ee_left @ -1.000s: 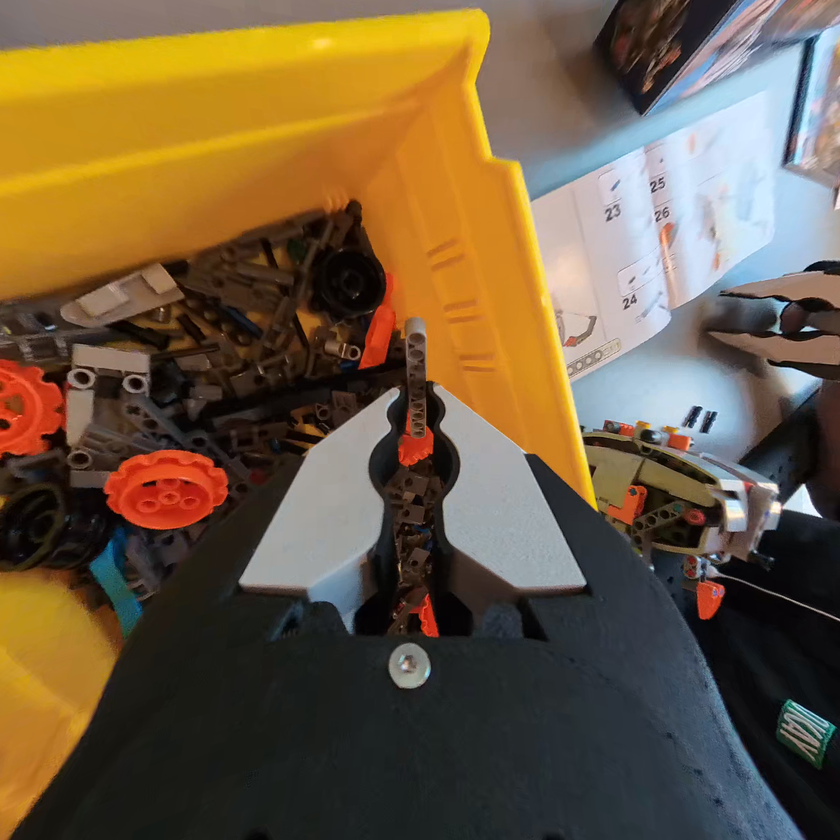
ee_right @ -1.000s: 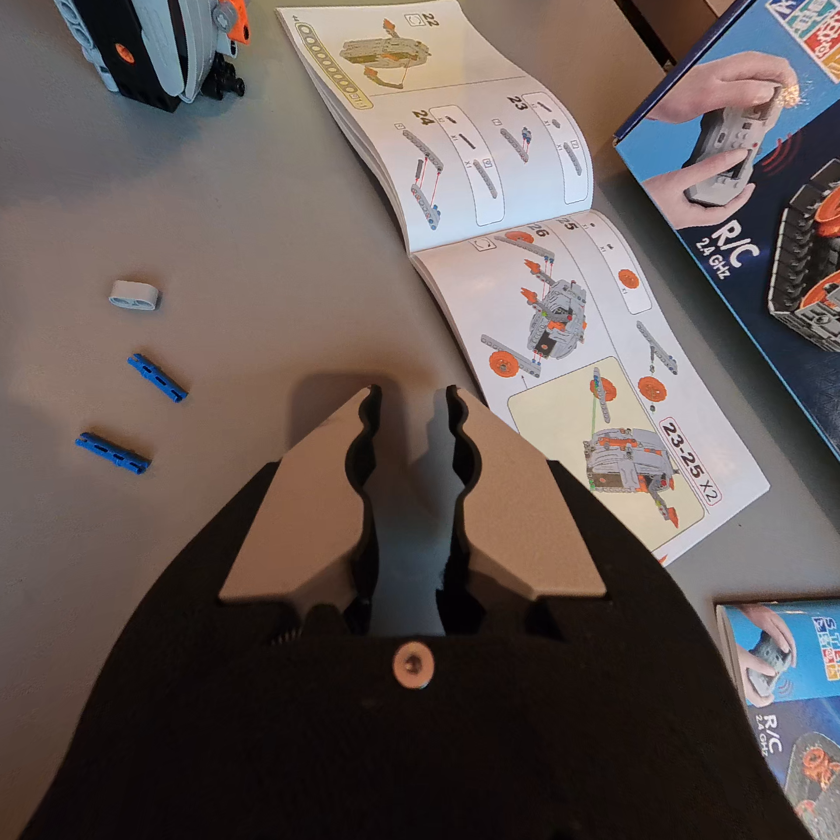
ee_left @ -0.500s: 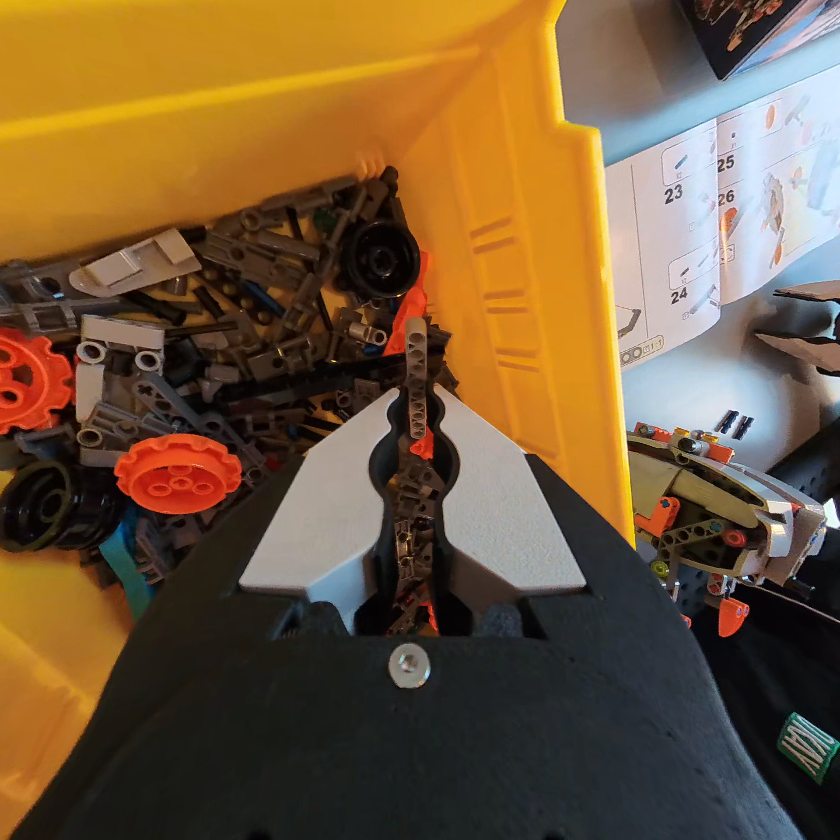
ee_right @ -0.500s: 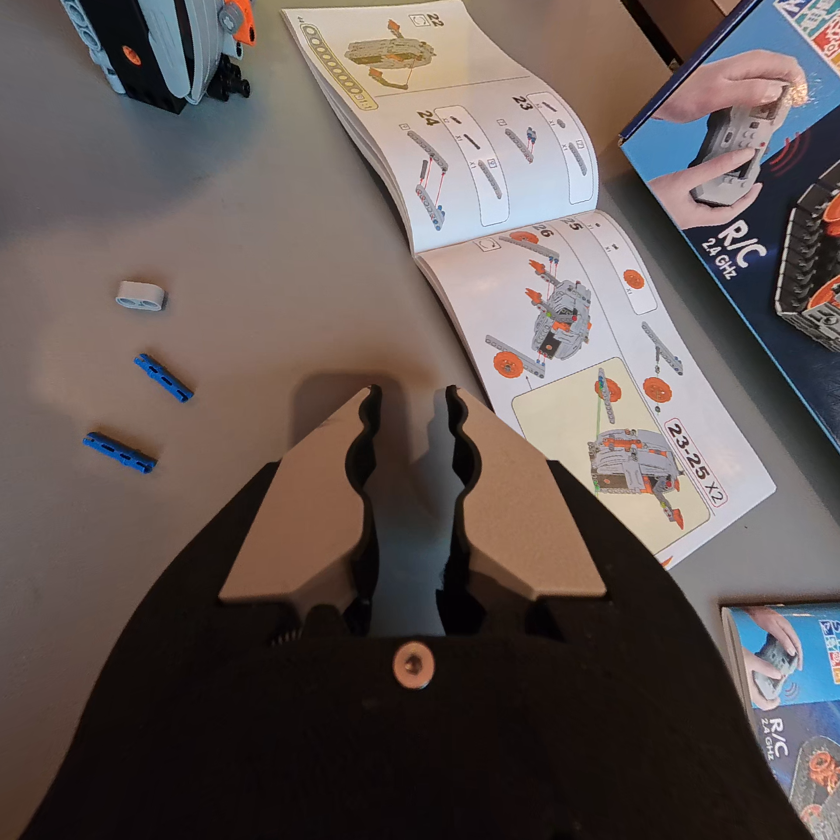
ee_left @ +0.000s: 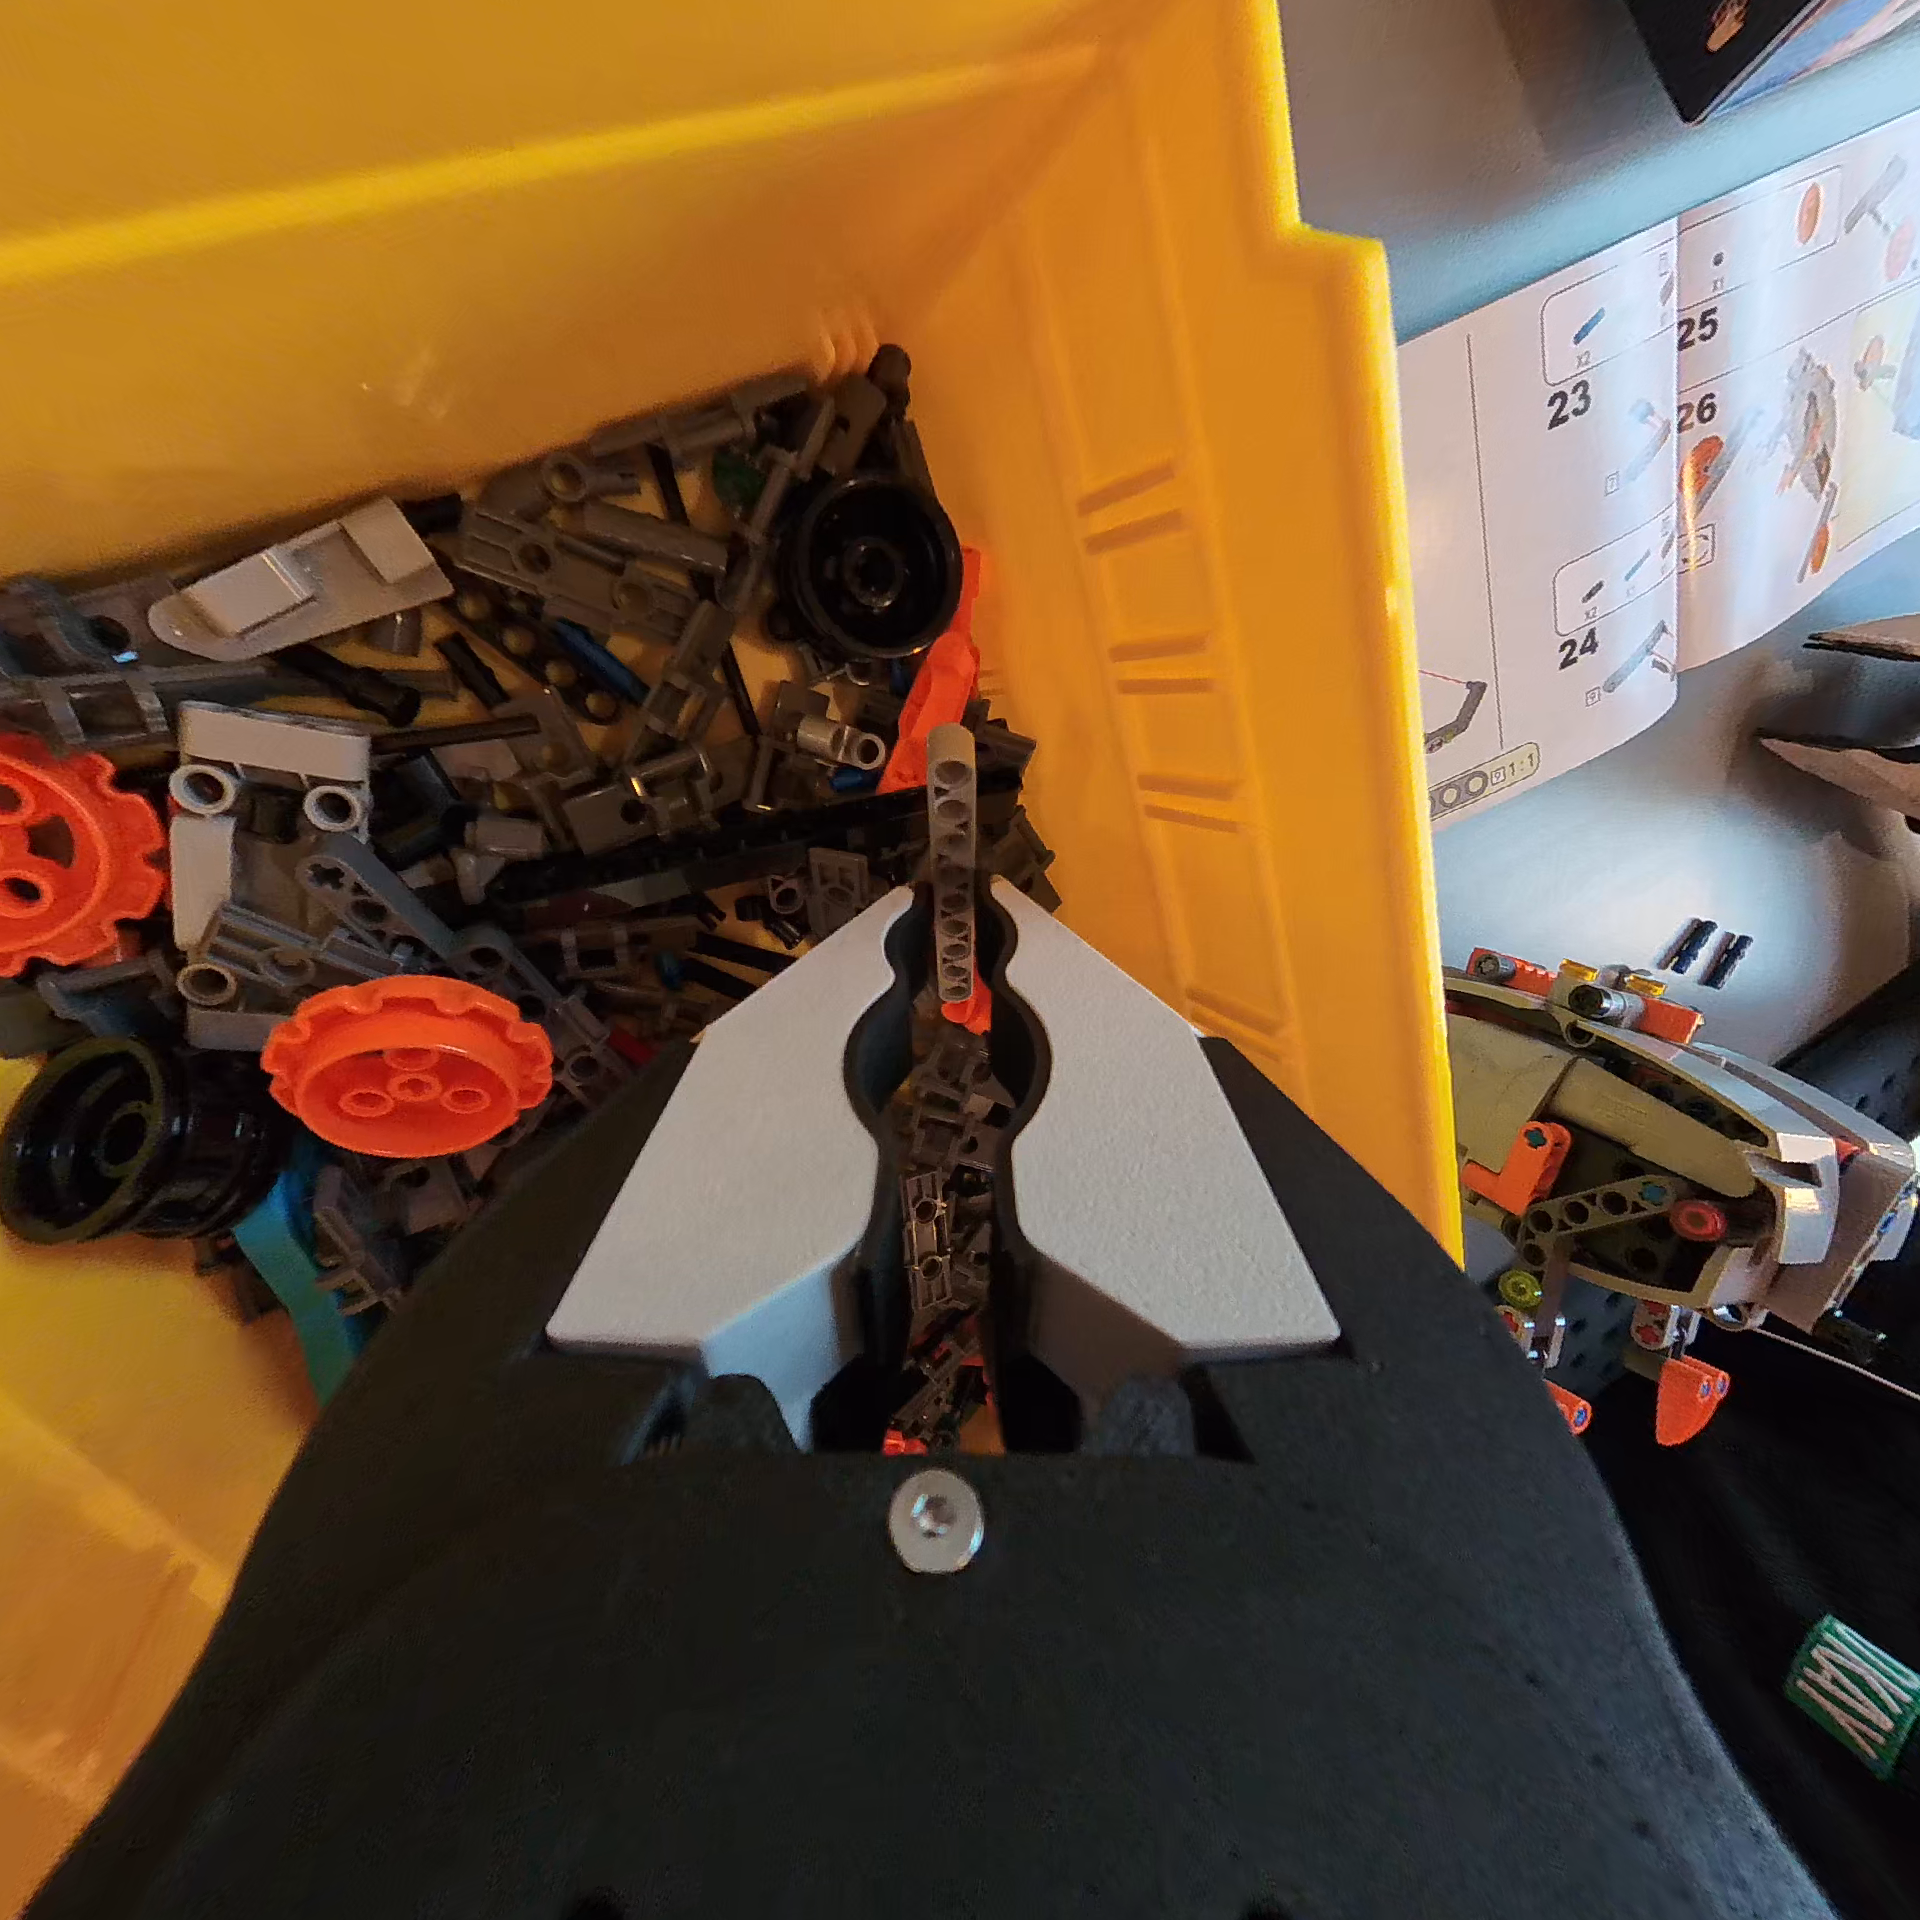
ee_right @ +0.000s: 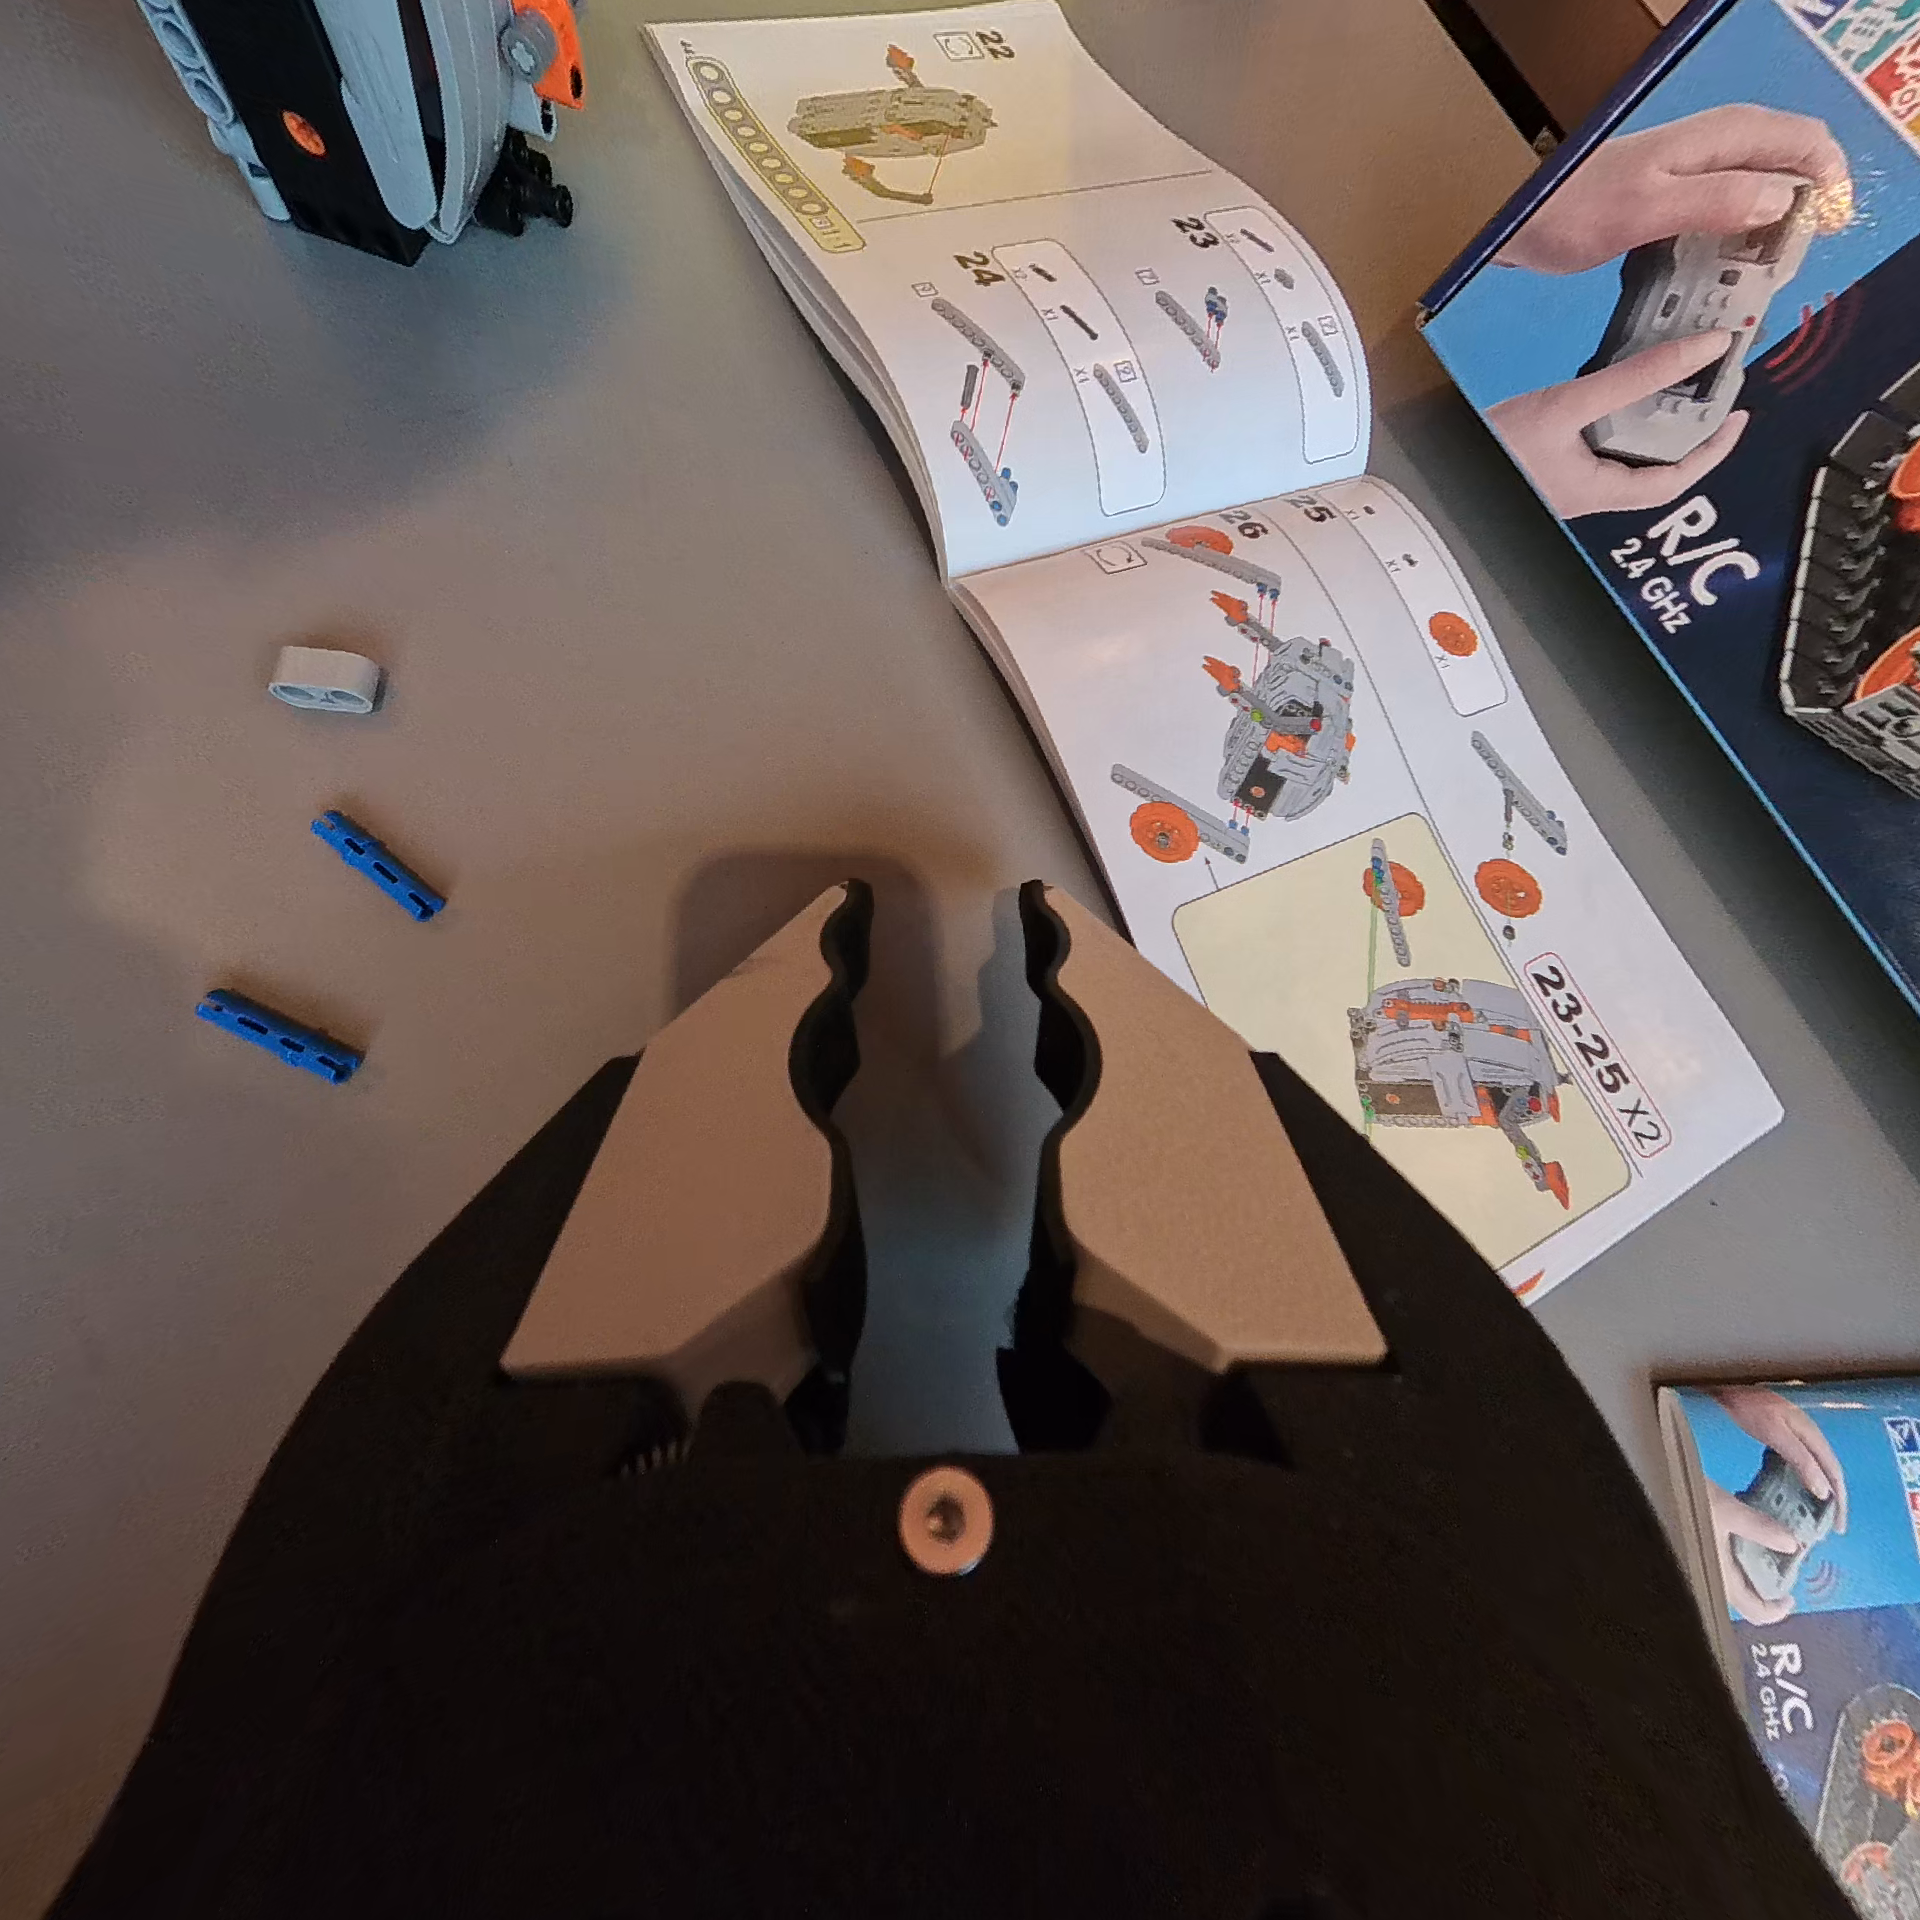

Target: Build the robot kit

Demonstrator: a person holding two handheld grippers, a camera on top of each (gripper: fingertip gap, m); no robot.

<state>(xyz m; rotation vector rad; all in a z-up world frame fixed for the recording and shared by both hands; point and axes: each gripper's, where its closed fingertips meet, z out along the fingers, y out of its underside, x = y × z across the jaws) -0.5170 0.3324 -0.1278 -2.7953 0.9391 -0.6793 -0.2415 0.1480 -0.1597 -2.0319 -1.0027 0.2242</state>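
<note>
My left gripper (ee_left: 954,896) is shut on a long light-grey holed beam (ee_left: 950,821) and holds it over the pile of loose parts in the yellow bin (ee_left: 1195,520). The beam sticks out past the fingertips. My right gripper (ee_right: 943,894) is open and empty just above the grey table (ee_right: 520,499). It is beside the open instruction booklet (ee_right: 1195,582). Two blue pins (ee_right: 379,864) (ee_right: 278,1037) and a small grey link (ee_right: 327,680) lie to its left. The right gripper also shows at the right edge of the left wrist view (ee_left: 1860,717).
The bin holds orange wheels (ee_left: 407,1062), black tyres (ee_left: 871,566) and several grey pieces. A partly built grey and orange model (ee_left: 1662,1184) stands right of the bin; it also shows in the right wrist view (ee_right: 353,114). A blue product box (ee_right: 1766,416) lies at the right, a smaller one (ee_right: 1808,1621) nearer. Tip to tip, the grippers are about 35 cm apart.
My left gripper has shifted left over the bin, still shut on the grey beam. My right gripper has barely moved.
</note>
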